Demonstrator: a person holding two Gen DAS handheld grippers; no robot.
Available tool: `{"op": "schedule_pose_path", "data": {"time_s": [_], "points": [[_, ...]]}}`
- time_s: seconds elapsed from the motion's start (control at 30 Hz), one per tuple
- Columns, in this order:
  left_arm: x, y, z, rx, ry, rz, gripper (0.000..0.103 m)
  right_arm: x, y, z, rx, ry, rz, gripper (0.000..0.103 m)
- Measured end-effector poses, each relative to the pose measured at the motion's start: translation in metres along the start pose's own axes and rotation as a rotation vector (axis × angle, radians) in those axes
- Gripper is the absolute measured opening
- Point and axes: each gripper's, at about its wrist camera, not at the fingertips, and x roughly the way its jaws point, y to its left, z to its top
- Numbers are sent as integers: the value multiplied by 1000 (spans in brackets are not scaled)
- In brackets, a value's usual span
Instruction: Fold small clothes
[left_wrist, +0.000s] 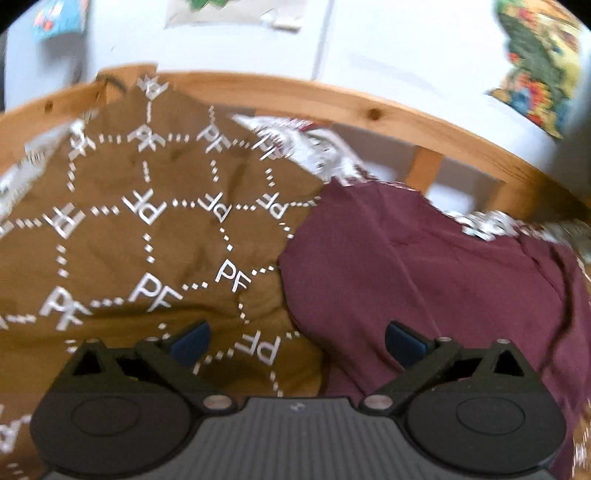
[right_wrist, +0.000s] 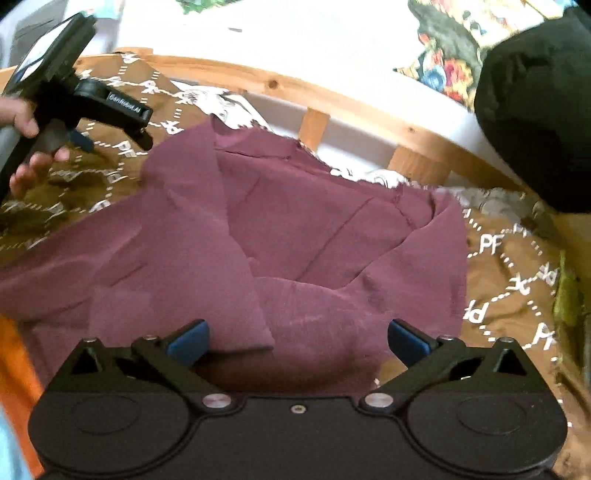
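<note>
Right hand-held gripper (right_wrist: 297, 341): jaws spread wide, nothing between the blue pads (right_wrist: 190, 339), hanging just above the near edge of the garment.
Left hand-held gripper (left_wrist: 297, 341): jaws spread wide too, empty, poised over the seam where garment meets blanket; seen from the right wrist view (right_wrist: 83, 107) at far left, gripped by a bare hand (right_wrist: 27, 147).
Maroon garment (right_wrist: 280, 236): lying on the bed, partly folded, a flap doubled over its middle, a sleeve trailing to the near left; collar at the far end.
Brown blanket (left_wrist: 155, 236): spread beneath the garment, printed with white "PF" letters and dotted lines, rumpled.
Orange cloth (right_wrist: 16, 369): a strip at the near left edge, beside the garment.
Patterned sheet (left_wrist: 314, 147): white and dark print, peeking out past the blanket's far edge.
Wooden bed rail (left_wrist: 373, 110): curving along the far side, slats below.
Dark cushion (right_wrist: 535, 110): far right, blurred.
White wall (left_wrist: 406, 44): beyond the rail.
</note>
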Motion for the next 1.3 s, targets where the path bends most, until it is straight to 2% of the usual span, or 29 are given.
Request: {"op": "schedule_pose_path", "data": {"time_s": [0.1, 0.2, 0.4, 0.5, 0.6, 0.67, 0.73, 0.83, 1.0, 1.07, 1.13, 1.3], "points": [[-39, -3, -16, 87, -13, -23, 102, -26, 9, -6, -72, -41, -2, 102], [-72, -4, -37, 154, -8, -18, 102, -47, 14, -4, -122, -94, 45, 102], [-105, 4, -51, 230, 103, -44, 102, -58, 40, -6, -296, -29, 212, 102], [-107, 10, -59, 233, 127, -100, 102, -55, 60, -13, -388, 5, 244, 102], [-94, 12, -70, 215, 172, -140, 102, -49, 76, -19, -434, 31, 240, 101], [-84, 7, -74, 231, 192, -131, 102, -42, 79, -21, -436, 64, 258, 94], [-78, 3, -73, 242, 193, -123, 102, -34, 84, -25, -446, 115, 299, 83], [-70, -2, -71, 245, 205, -140, 102, -26, 89, -30, -476, 164, 328, 74], [-65, -8, -76, 277, 224, -154, 102, -16, 88, -32, -450, 181, 341, 69], [-68, -10, -77, 293, 211, -174, 102, -16, 86, -32, -433, 176, 354, 54], [-72, -14, -77, 309, 196, -207, 102, -17, 86, -32, -430, 168, 356, 23], [-91, -27, -83, 388, 137, -340, 102, -13, 77, -30, -400, 166, 284, 6]]}}
